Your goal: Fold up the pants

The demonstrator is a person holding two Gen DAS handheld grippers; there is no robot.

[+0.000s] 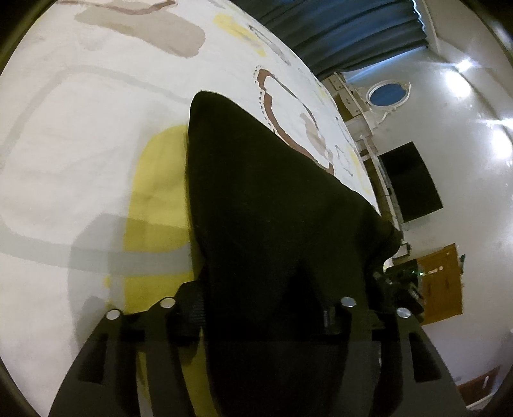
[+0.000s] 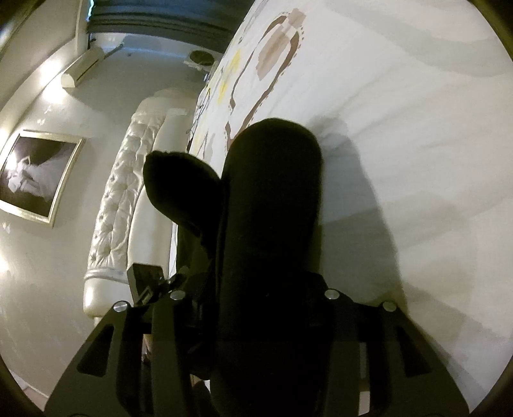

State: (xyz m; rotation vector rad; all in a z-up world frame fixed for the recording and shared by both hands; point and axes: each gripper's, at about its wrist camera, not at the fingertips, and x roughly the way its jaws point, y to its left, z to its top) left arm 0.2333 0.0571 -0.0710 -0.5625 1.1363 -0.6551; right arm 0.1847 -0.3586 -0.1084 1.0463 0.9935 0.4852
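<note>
The black pants [image 1: 269, 205] hang in front of both cameras, lifted off the white patterned bedspread [image 1: 80, 134]. My left gripper [image 1: 261, 308] is shut on the pants; the cloth fills the gap between its fingers and hides the tips. In the right wrist view the pants [image 2: 272, 208] rise as a thick folded roll with a second flap to the left. My right gripper [image 2: 253, 295] is shut on the pants, its fingertips buried in the cloth. The other gripper [image 2: 146, 285] shows at the left, close by.
The bedspread [image 2: 400, 112] carries yellow, brown and grey shapes. A white tufted headboard [image 2: 118, 205] and a framed picture [image 2: 35, 173] are at the left. A dark screen [image 1: 413, 182], a round mirror [image 1: 388, 94] and dark curtains [image 1: 346, 29] lie beyond the bed.
</note>
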